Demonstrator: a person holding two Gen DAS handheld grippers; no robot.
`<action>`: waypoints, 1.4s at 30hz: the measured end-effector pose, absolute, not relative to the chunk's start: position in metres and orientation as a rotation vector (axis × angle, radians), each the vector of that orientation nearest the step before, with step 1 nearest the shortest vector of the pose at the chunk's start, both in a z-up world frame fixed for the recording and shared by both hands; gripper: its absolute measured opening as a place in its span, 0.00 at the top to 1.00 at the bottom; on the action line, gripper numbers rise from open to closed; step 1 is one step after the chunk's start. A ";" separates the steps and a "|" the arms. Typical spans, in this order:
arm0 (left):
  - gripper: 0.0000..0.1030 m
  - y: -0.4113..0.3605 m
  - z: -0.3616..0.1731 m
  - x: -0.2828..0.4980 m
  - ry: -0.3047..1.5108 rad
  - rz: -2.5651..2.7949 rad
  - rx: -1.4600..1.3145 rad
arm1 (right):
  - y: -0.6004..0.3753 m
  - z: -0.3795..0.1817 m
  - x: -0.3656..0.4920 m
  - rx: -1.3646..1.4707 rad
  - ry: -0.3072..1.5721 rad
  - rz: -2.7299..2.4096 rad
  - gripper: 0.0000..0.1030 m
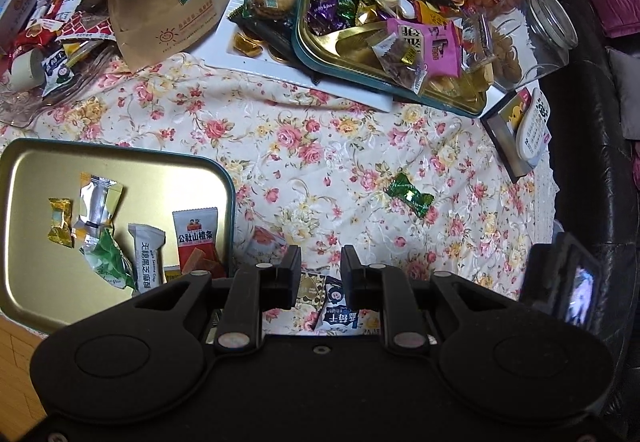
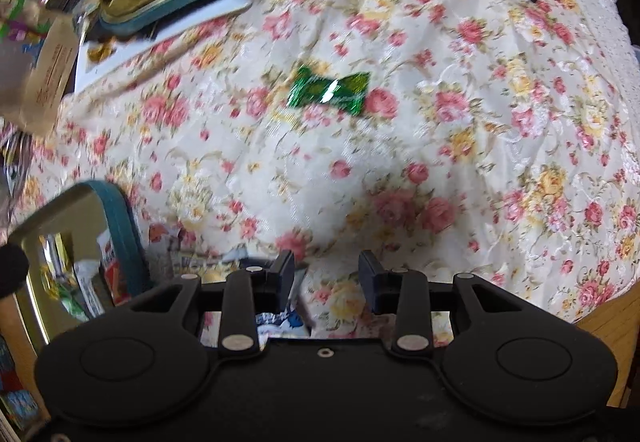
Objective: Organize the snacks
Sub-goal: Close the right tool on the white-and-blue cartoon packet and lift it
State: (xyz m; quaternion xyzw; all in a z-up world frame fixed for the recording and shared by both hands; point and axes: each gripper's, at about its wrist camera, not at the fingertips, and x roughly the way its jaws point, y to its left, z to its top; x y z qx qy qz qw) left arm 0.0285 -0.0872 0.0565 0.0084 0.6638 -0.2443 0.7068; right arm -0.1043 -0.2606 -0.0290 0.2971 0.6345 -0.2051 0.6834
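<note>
- Left wrist view: the left gripper hovers over the floral tablecloth, jaws parted with nothing between them; two small snack packets lie on the cloth just beneath.
- A green foil-wrapped candy lies alone on the cloth, ahead and to the right.
- The shallow gold tin lid with teal rim sits at left, holding several wrapped snacks.
- A gold tray heaped with mixed sweets stands farther back.
- Right wrist view, blurred: the right gripper hangs with jaws apart and empty, the green candy well ahead of it.
- The tin lid shows at lower left.
</note>
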 end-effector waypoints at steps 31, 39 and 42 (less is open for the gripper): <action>0.73 -0.088 0.017 0.019 1.553 -0.502 0.144 | -0.196 -0.072 -0.093 0.523 1.511 -0.339 0.67; 0.73 -0.124 0.017 0.013 1.517 -0.514 0.132 | -0.261 -0.027 -0.115 0.672 1.379 -0.437 0.67; 0.73 -0.146 0.017 0.008 1.483 -0.544 0.133 | -0.295 -0.004 -0.131 0.765 1.299 -0.483 0.66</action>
